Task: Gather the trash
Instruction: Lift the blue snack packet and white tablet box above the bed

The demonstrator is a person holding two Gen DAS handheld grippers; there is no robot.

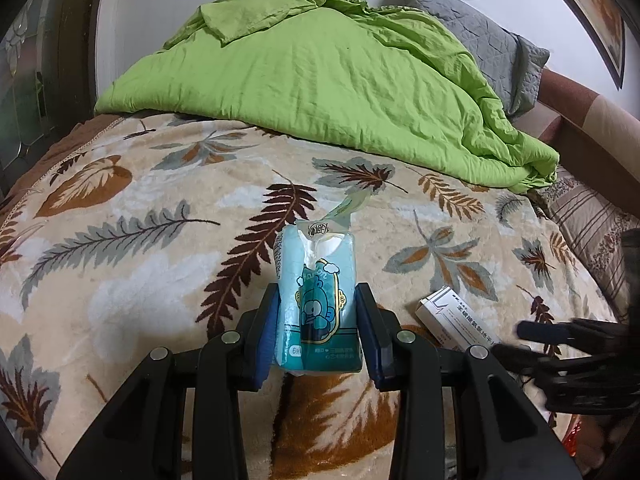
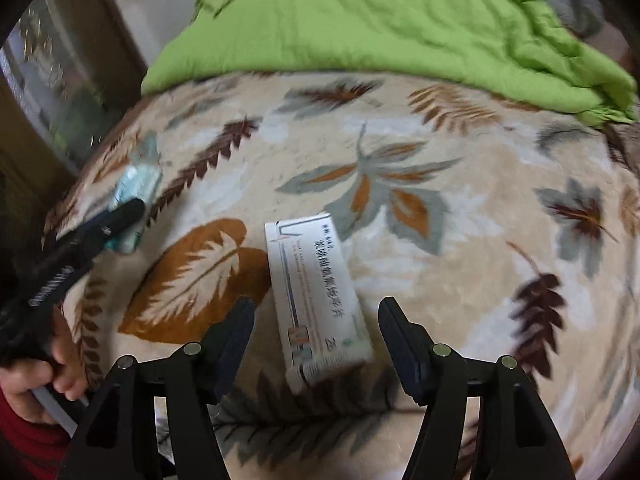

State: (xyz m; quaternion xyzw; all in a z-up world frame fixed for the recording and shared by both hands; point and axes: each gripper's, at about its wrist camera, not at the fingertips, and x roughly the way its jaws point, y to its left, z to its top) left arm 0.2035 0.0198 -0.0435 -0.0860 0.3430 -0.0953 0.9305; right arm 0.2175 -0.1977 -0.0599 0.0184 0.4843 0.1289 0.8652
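A light-blue tissue packet (image 1: 318, 300) with a cartoon print and an opened top sits between the pads of my left gripper (image 1: 318, 332), which is shut on it over the leaf-patterned blanket (image 1: 140, 240). The packet also shows in the right wrist view (image 2: 138, 188), beside the left gripper's fingers (image 2: 120, 216). A white medicine box (image 2: 316, 300) with Chinese print lies flat on the blanket, between the spread fingers of my open right gripper (image 2: 316, 332). The box also shows in the left wrist view (image 1: 452, 320), with the right gripper (image 1: 532, 340) at it.
A crumpled green quilt (image 1: 340, 80) covers the far half of the bed. A grey pillow (image 1: 488, 44) lies behind it at the right. A striped cushion (image 1: 588, 224) sits at the right edge. A dark wooden frame with glass (image 1: 36, 80) stands at the left.
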